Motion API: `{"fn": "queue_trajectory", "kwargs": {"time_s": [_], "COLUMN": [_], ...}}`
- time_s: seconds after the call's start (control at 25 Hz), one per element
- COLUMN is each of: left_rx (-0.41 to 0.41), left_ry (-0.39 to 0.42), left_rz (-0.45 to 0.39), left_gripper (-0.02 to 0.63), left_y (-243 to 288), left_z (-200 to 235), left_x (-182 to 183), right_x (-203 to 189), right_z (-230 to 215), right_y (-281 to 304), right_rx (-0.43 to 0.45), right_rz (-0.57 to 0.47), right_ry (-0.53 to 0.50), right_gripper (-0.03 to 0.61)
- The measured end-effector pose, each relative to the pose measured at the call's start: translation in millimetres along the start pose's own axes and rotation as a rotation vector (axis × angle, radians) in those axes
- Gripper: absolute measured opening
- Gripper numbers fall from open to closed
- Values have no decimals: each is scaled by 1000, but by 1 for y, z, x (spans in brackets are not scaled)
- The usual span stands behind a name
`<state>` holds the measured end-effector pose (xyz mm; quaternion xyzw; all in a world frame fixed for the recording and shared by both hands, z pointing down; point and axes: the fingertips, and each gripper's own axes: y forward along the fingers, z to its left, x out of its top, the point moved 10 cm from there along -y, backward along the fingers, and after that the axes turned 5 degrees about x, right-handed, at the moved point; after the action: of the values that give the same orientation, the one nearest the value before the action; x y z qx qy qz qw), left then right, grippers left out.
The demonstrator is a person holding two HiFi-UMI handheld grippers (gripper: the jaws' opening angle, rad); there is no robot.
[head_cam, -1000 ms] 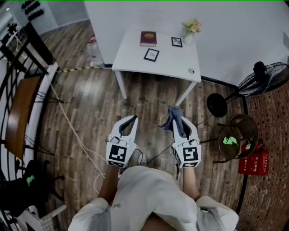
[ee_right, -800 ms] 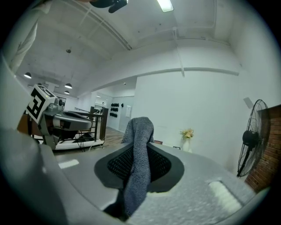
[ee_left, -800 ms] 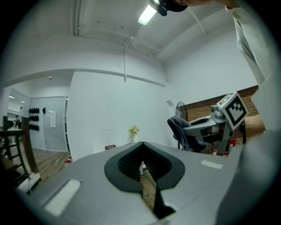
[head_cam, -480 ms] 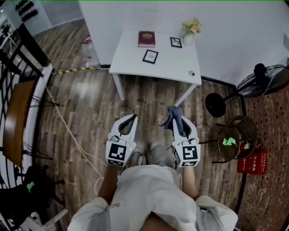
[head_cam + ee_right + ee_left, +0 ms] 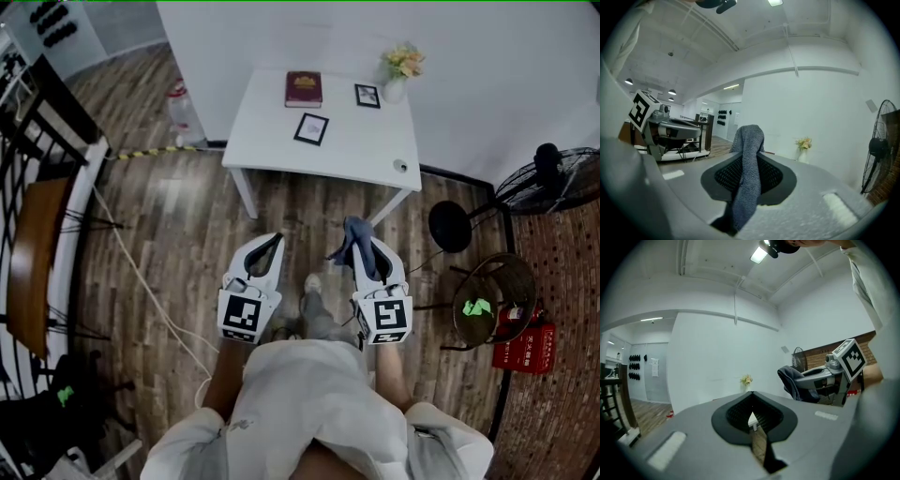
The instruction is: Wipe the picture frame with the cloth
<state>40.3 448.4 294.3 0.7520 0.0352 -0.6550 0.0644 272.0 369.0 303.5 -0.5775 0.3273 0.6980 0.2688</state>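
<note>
Both grippers have drawn a little nearer the white table (image 5: pixel 361 145) since a second ago. Right gripper (image 5: pixel 366 246) pinches the grey cloth (image 5: pixel 354 232), which pokes out past its tips. Left gripper (image 5: pixel 277 242) is pressed together, empty. Picture frame (image 5: pixel 311 128) lies on the table, well ahead of both. A red box (image 5: pixel 526 342) out to the right gripper's side bears white print too small to read.

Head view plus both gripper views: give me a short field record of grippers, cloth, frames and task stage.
left gripper: jaws together, empty
right gripper: shut on the grey cloth
table: white, against the wall
nearer picture frame: mid-table
rear picture frame: beside the vase
book: at the table's back edge
task stage: wiping not begun; both grippers over the floor, short of the table
</note>
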Motion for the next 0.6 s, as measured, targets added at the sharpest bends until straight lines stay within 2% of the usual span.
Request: {"fn": "queue_trajectory", "kwargs": {"time_s": [0.6], "left_rx": [61], "left_ry": [-11], "left_rz": [26], "left_gripper": [20], "left_y": [143], "left_z": [37], "left_x": [12], "right_x": [17], "right_z": [-108], "right_y": [122], "right_rx": [76], "right_rz": [-6], "right_ry": [-3], "right_gripper": [71]}}
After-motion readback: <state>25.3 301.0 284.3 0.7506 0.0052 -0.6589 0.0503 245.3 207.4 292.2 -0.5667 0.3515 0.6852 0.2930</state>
